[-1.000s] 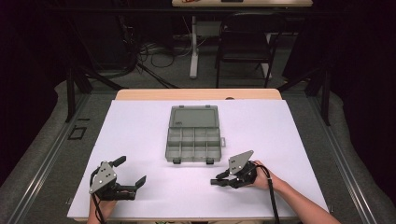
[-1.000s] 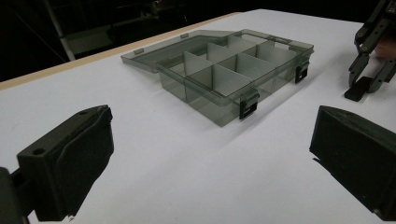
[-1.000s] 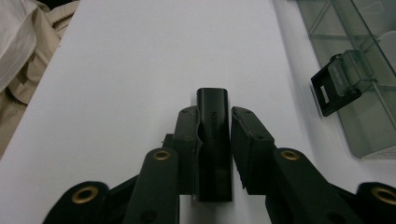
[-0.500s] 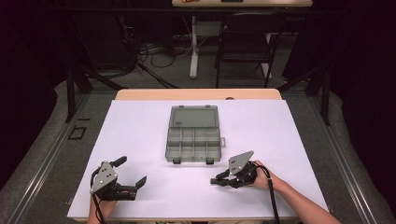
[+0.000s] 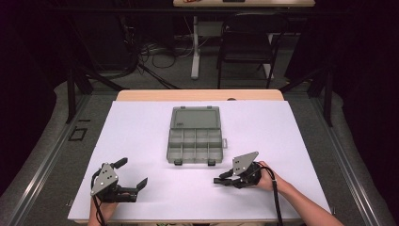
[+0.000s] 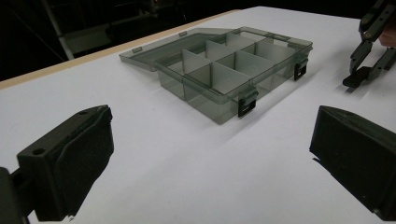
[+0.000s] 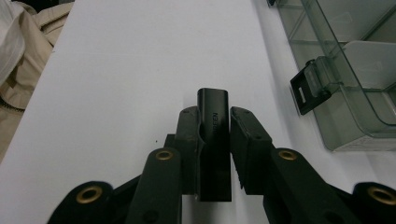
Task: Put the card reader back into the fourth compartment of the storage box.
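I've got the right claw (image 7: 215, 140) clamped on a small black block (image 7: 214, 140), which stands up between the 2 pads and pokes out past the tips. From the high view that right claw (image 5: 225, 181) sits low over the counter (image 5: 141, 127), near and just right of the open organizer box (image 5: 195, 141), tips pointing left. The left claw (image 5: 132, 175) is spread wide with nothing in it, over at the near left, well apart from the box.

The box lies in the middle of the counter, lid folded flat on the far side, its compartments looking empty from the left gripper view, where its 2 black latches (image 6: 247, 101) hang off the near wall.

Risk from here, as I read it: the block is pinched along its length with much of it sticking out front, so a nudge against the box wall or a latch on the way in could twist it in the pads or knock it free. The box is light-looking plastic and nobody is steadying it, so a bump could shove it away too.

Against the frame from 1 second ago, I see nothing moved: both hands, box and block sit where they were.
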A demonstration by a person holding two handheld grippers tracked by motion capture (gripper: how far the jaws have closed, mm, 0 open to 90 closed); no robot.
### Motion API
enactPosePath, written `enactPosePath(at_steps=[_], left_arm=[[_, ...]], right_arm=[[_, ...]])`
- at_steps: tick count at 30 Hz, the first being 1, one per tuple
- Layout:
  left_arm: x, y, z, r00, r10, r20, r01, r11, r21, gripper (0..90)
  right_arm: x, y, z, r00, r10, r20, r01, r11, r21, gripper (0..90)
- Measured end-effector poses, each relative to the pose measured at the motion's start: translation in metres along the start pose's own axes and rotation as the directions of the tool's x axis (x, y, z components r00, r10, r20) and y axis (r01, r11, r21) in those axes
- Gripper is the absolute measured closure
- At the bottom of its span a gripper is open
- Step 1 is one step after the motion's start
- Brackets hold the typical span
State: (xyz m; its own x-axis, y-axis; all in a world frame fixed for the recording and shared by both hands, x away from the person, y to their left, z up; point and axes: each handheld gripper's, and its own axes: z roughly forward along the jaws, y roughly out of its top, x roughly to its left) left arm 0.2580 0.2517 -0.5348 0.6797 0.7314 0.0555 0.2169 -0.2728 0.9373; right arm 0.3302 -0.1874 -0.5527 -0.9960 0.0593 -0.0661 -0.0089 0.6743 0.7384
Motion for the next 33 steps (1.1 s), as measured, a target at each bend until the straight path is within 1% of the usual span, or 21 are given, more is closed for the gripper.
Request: enactPosePath(at_steps=[6,12,21,27,33], left_arm=[[0.000,0.000,0.000,1.0000,0.001,0.001,-0.001,1.0000,0.006,0.0],[0.000,0.000,0.000,1.0000,0.002,-0.002,-0.002,1.0000,0.005,0.0],[0.000,0.000,0.000,1.0000,0.002,-0.005,-0.002,1.0000,0.004,0.0],[0.000,0.000,0.000,1.0000,0.002,-0.005,-0.002,1.0000,0.006,0.0],[0.000,0.000,0.000,1.0000,0.001,-0.006,-0.001,1.0000,0.003,0.0]], right_arm=[[0.000,0.002,-0.003,1.0000,-0.003,0.007,0.003,1.000,-0.009,73.6],[0.002,0.006,-0.010,0.9996,-0.006,0.028,0.007,1.000,-0.025,73.6],[0.003,0.008,-0.020,0.9980,0.001,0.063,0.001,0.999,-0.040,73.6],[0.004,0.009,-0.023,0.9972,0.008,0.074,-0.005,0.999,-0.047,73.6],[0.003,0.010,-0.027,0.9952,0.019,0.096,-0.013,0.998,-0.057,73.6]])
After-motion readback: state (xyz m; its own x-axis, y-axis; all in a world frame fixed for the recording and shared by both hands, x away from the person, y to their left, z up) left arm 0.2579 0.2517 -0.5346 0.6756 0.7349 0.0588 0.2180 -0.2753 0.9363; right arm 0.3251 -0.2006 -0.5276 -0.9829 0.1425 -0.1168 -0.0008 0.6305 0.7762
